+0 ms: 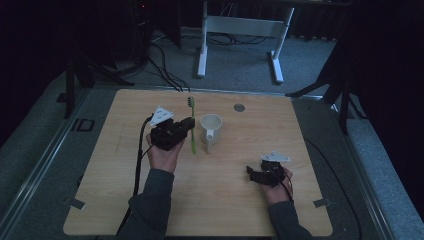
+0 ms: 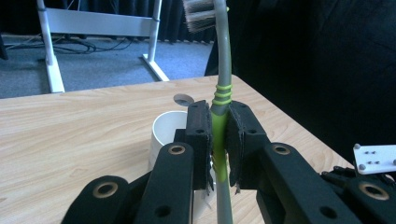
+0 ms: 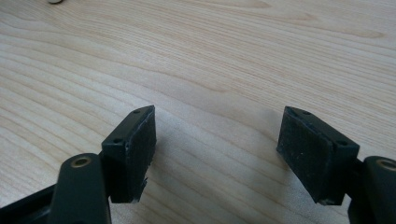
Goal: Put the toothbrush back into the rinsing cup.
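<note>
Toothbrush (image 2: pixel 219 135) pinched in left claw (image 2: pixel 218 140) beside mug (image 1: pixel 211 129) — right claw (image 3: pixel 217 154) spread over bare table (image 3: pixel 210 56).

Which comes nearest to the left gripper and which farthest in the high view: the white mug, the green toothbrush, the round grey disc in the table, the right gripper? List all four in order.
1. green toothbrush: clamped in the left gripper.
2. white mug: just right of it.
3. round grey disc: farther right, toward the far edge.
4. right gripper: across the table, near the person's side.

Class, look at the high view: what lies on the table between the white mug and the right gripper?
Nothing: between the white mug and the right gripper, the high view shows bare wooden table.
</note>
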`<control>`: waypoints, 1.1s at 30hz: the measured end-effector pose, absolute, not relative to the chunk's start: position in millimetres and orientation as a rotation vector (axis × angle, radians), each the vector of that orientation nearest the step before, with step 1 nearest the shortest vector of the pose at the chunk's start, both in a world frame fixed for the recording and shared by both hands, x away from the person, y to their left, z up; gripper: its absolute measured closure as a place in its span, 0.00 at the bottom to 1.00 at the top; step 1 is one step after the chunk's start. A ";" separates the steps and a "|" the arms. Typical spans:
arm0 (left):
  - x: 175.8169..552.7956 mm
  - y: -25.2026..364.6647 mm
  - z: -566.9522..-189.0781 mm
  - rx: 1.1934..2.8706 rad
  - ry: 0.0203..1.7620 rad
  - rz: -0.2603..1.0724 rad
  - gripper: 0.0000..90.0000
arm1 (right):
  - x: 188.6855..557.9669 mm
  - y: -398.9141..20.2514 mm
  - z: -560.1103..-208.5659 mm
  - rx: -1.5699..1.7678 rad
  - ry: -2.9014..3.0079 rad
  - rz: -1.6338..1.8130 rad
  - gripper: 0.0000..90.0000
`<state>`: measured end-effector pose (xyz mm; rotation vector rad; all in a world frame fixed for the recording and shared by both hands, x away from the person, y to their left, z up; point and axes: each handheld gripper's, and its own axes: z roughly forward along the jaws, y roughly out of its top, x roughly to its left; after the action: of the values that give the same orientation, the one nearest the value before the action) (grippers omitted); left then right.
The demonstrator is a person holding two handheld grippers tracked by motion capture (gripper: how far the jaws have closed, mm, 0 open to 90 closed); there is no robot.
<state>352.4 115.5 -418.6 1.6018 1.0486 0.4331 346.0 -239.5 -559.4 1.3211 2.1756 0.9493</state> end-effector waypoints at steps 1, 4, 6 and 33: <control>353.0 115.2 -418.4 1.599 1.050 0.434 0.89 | 346.0 -239.5 -559.4 1.321 2.176 0.949 0.31; 353.4 114.7 -418.2 1.595 1.050 0.437 0.89 | 346.0 -239.5 -559.4 1.321 2.176 0.949 0.31; 353.8 113.6 -418.1 1.585 1.044 0.445 0.89 | 346.0 -239.5 -559.4 1.320 2.177 0.949 0.31; 359.1 108.0 -420.3 1.536 1.015 0.460 0.89 | 346.0 -239.4 -559.4 1.320 2.177 0.949 0.31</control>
<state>359.1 108.0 -420.3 1.5360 1.0147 0.4604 346.0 -239.4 -559.4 1.3201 2.1766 0.9494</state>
